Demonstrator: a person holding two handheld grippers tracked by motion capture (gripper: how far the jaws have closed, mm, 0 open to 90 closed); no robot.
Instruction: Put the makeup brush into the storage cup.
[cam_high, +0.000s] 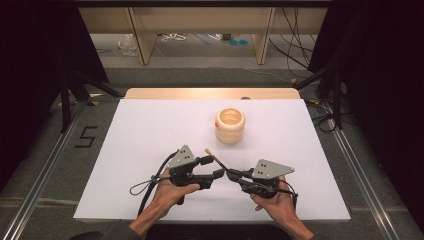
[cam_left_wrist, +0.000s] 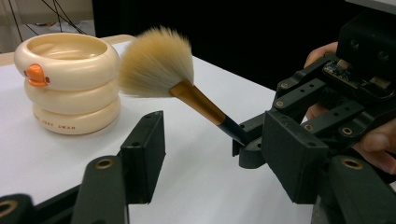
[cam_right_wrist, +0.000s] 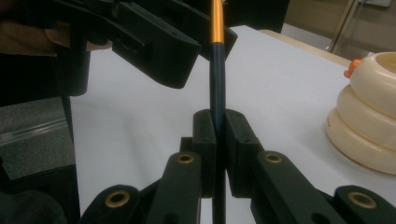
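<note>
The right gripper (cam_right_wrist: 219, 140) is clamped on the dark handle of a makeup brush (cam_left_wrist: 187, 93), jaws pressed flat against it on both sides, so pickup is judged complete. The brush is held off the white table (cam_high: 150, 130), its pale fan of bristles (cam_left_wrist: 156, 63) angled up and away from that gripper toward the cream ringed cup (cam_high: 230, 126).

The left gripper (cam_left_wrist: 212, 149) stands just beside the right one, jaws apart with nothing between the pads; the brush handle passes above and ahead of the gap, not within it. No contact between this gripper and the brush can be seen.

The cup sits upright beyond both grippers, well apart from them, and looks empty as far as its rim (cam_left_wrist: 65, 46) shows.

Judgement: roughly midway. Remaining: either a handover to the left gripper or a direct carry, then setting the brush into the cup. Placement not yet begun.
</note>
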